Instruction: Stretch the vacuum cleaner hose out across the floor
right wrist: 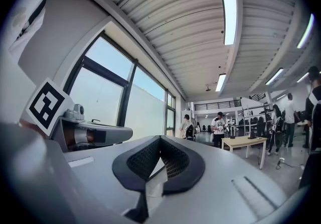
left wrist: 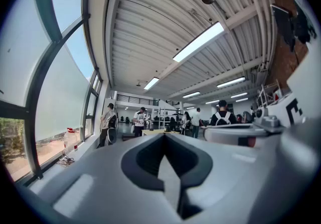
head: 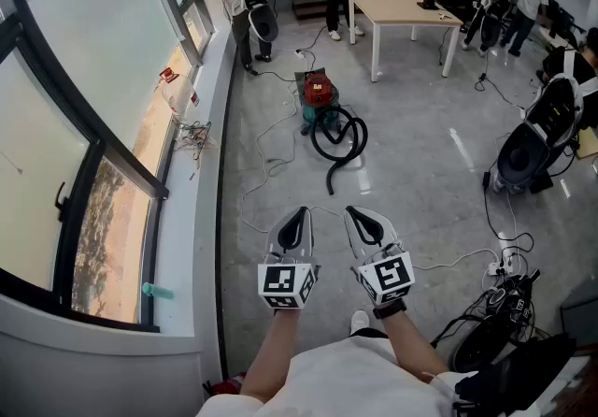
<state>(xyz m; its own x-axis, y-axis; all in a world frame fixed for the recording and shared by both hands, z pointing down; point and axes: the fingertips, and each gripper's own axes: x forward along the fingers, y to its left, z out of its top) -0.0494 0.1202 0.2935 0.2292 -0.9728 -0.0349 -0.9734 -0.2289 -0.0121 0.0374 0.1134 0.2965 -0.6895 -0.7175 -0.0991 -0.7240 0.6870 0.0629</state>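
A red and green vacuum cleaner [head: 319, 100] stands on the grey floor well ahead of me. Its black hose [head: 342, 140] lies coiled in loops beside it, with one end trailing toward me. My left gripper [head: 301, 214] and right gripper [head: 351, 213] are held side by side in front of my body, both shut and holding nothing, far short of the hose. In the left gripper view my left gripper [left wrist: 164, 135] points level into the room. My right gripper [right wrist: 159, 139], in its own view, points level too, jaws together.
A long window wall and sill [head: 192, 219] run along the left. Thin cables [head: 266, 167] snake over the floor near the vacuum. A wooden table [head: 402, 8] and several people stand at the back. Black equipment and cables [head: 505, 312] sit at the right.
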